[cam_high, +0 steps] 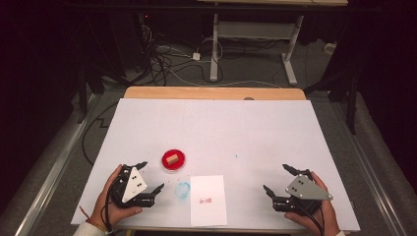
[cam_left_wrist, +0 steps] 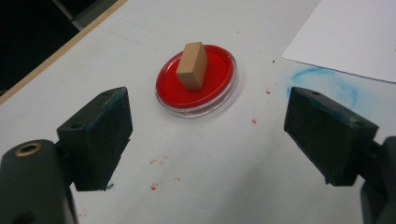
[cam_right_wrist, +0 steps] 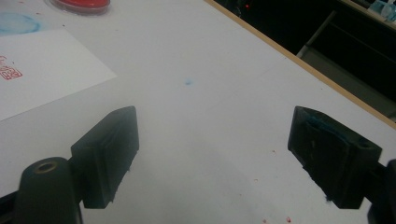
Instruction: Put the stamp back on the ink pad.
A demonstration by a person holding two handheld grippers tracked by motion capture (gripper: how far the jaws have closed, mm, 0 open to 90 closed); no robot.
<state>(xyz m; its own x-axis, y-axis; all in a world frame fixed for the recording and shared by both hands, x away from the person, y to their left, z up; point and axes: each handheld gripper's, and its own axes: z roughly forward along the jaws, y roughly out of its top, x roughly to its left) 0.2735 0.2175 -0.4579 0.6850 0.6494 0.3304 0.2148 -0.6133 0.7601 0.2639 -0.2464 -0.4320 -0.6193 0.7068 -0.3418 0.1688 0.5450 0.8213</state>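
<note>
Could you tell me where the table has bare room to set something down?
The far half of the white table is bare, as is the stretch between the paper sheet and right gripper. It is crowded by the red ink pad and left gripper.

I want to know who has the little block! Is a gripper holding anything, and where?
Nothing is held. The left gripper and right gripper are both open; the block stands on the red pad.
</note>
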